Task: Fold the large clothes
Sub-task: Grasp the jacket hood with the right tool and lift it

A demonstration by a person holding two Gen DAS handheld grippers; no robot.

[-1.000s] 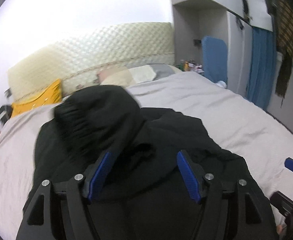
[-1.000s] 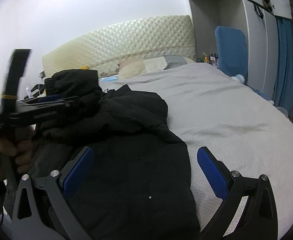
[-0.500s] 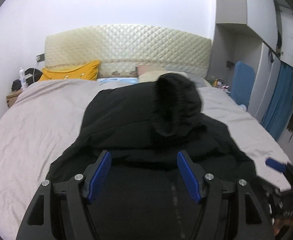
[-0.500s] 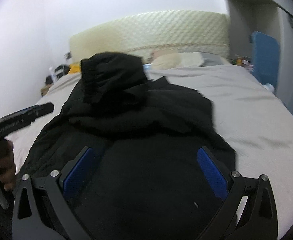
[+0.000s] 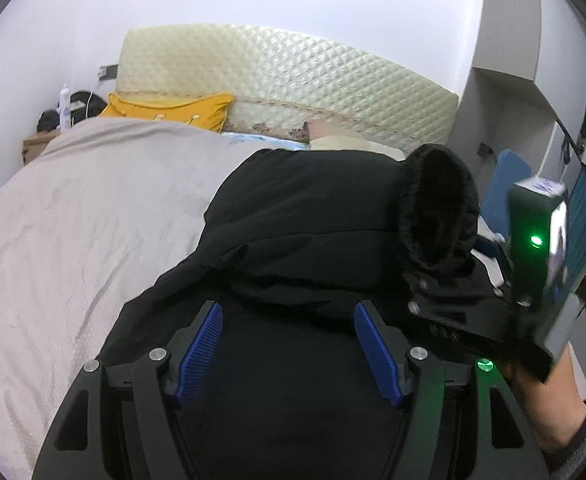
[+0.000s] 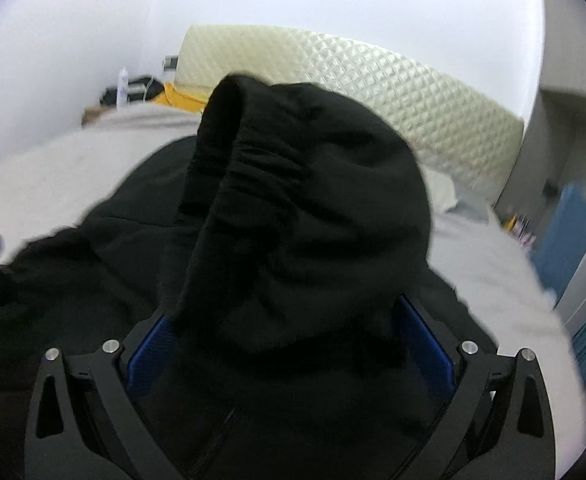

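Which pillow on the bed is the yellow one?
The yellow pillow sits by the headboard's left end, near the bedside table. The cream pillow lies further right, just behind the black jacket.

No readable text, label, brand, number or sign in either view. Small pale sticker on top of right gripper's black body (image 5: 543, 188), seen in left wrist view: print blurred, illegible. Right wrist view motion-smeared, nothing legible.
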